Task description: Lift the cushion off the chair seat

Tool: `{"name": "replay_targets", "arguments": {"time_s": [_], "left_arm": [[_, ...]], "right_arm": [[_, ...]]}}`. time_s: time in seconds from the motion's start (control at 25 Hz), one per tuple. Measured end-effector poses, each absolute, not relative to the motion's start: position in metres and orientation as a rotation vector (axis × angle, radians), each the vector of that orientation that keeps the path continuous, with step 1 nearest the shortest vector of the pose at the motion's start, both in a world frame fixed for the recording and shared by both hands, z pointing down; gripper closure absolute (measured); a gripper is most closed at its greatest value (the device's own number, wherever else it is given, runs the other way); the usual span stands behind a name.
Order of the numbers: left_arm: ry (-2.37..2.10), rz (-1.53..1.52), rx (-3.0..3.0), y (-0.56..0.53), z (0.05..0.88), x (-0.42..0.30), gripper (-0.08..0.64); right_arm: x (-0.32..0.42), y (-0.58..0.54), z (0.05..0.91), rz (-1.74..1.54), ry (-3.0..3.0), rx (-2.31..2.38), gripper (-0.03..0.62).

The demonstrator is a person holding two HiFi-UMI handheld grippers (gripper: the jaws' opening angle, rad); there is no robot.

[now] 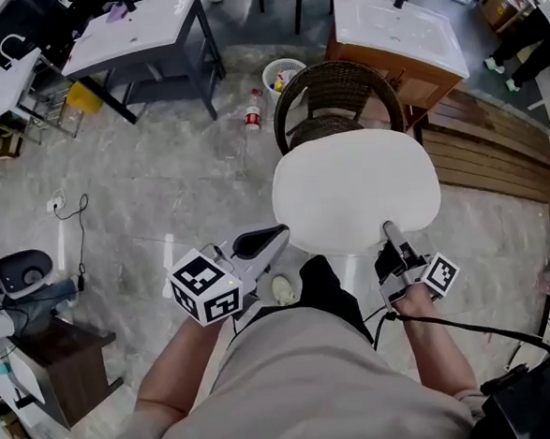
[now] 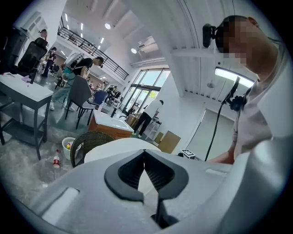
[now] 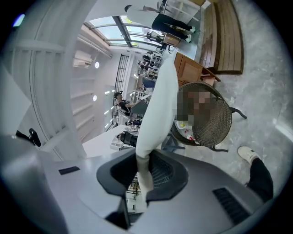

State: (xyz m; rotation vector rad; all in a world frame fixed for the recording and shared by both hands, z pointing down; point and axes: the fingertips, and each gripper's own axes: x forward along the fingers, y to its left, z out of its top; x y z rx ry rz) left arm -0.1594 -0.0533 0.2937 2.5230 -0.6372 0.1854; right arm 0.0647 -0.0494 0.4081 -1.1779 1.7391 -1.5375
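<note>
A white round cushion (image 1: pixel 356 191) hangs in the air above the dark wicker chair (image 1: pixel 337 92), off its seat. My right gripper (image 1: pixel 389 232) is shut on the cushion's near edge. In the right gripper view the cushion (image 3: pixel 160 100) stands edge-on and runs down into the pinch of the right gripper (image 3: pixel 142 164), with the chair (image 3: pixel 210 123) behind it. My left gripper (image 1: pixel 278 234) is close to the cushion's near left edge; whether it touches is hidden. In the left gripper view the left gripper (image 2: pixel 144 153) is shut with its tips together and nothing between them, the cushion (image 2: pixel 119 146) beyond.
Behind the chair stand a wooden cabinet with a white top (image 1: pixel 393 32) and a white table (image 1: pixel 140 31). A waste bin (image 1: pixel 282 73) and a bottle (image 1: pixel 252 117) are on the floor left of the chair. Wooden planks (image 1: pixel 496 151) lie at the right.
</note>
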Motion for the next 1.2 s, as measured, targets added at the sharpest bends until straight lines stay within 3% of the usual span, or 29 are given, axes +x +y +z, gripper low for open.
{"name": "replay_targets", "arguments": {"time_s": [1.2], "left_arm": [[-0.613,0.181,2.536,0.027,0.289,-0.177,0.552]], "right_arm": [[0.037,0.086,0.381,-1.520,1.753,-1.139,0.531]]}}
